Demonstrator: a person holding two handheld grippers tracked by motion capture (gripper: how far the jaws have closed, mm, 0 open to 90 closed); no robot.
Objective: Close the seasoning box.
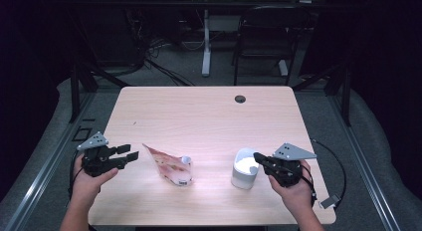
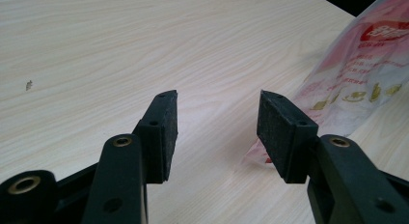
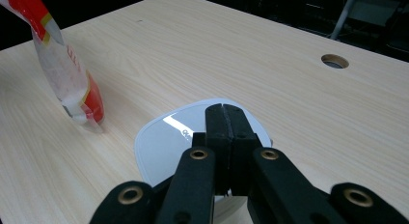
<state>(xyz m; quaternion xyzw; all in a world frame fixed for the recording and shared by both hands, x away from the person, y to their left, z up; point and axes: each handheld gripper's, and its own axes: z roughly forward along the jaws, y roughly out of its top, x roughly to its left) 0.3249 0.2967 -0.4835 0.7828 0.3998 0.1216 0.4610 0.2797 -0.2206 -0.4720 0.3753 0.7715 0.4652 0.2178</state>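
Observation:
A clear plastic pouch with red and gold print (image 1: 169, 166) stands tilted on the wooden table (image 1: 199, 116), near the front. To its left my left gripper (image 1: 128, 155) is open, its jaws pointing at the pouch with nothing between them. In the left gripper view the left gripper (image 2: 217, 132) is low over the wood, and the pouch (image 2: 357, 79) lies just beyond the right jaw. A white container (image 1: 245, 169) with a glossy lid (image 3: 164, 142) stands right of the pouch. My right gripper (image 3: 225, 110) is shut, pads together and holding nothing, with its tips over that lid (image 1: 258, 156).
A round cable hole (image 1: 240, 99) sits near the table's far edge, also visible as the hole (image 3: 334, 61) in the right gripper view. A black chair (image 1: 263, 37) and a desk leg (image 1: 206, 42) stand behind the table. The pouch (image 3: 67, 74) leans at upper left of the right gripper view.

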